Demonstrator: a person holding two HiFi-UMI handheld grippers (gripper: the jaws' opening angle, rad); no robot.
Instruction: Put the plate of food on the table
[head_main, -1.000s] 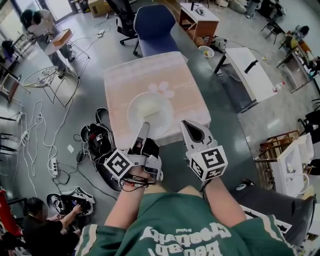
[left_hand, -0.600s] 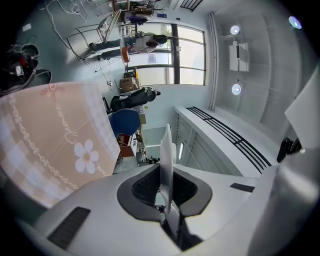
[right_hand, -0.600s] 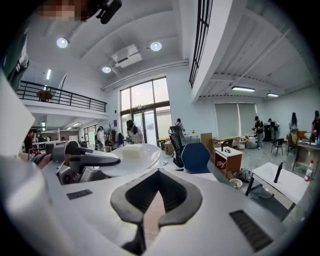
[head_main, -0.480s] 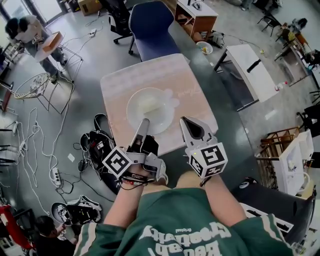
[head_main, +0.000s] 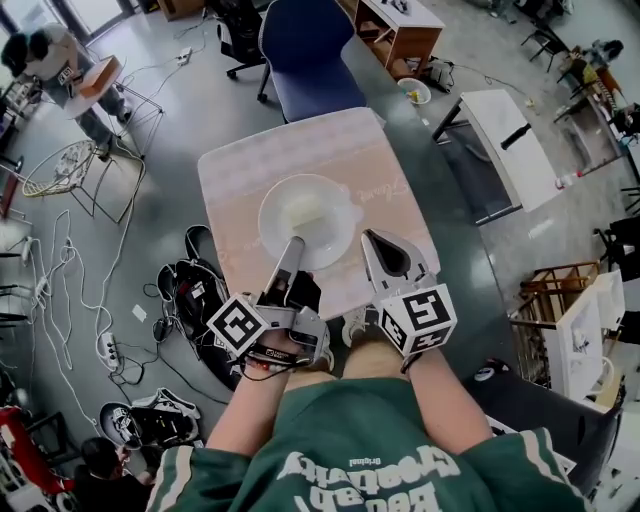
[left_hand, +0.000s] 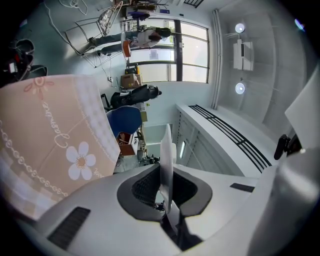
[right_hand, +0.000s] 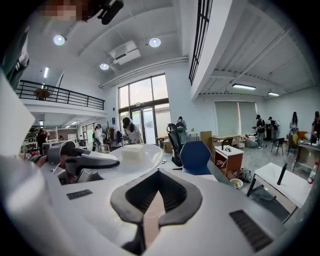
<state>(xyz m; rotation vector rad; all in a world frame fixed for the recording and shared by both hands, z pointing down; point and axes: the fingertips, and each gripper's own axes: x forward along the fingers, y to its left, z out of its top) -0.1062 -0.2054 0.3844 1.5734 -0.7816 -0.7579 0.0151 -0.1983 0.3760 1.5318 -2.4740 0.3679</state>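
A white plate (head_main: 322, 236) with a pale block of food (head_main: 303, 210) hangs over the pink-clothed table (head_main: 250, 165). My left gripper (head_main: 294, 244) is shut on the plate's near rim. In the left gripper view the plate rim (left_hand: 166, 150) stands edge-on between the pads, with the table cloth (left_hand: 50, 135) to the left. Whether the plate touches the cloth I cannot tell. My right gripper (head_main: 370, 241) is shut and holds nothing, just right of the plate above the table's near edge. The right gripper view shows the plate (right_hand: 142, 156), the food (right_hand: 131, 149) and my left gripper (right_hand: 85, 162).
A blue chair (head_main: 308, 50) stands behind the table, and a wooden cabinet (head_main: 398, 28) beyond it. Black bags (head_main: 195, 290) and cables (head_main: 70, 290) lie on the floor at the left. A white table (head_main: 512, 145) is at the right. People stand at the far left.
The left gripper has carried the plate a little farther in over the table. The right gripper has kept beside it, still shut.
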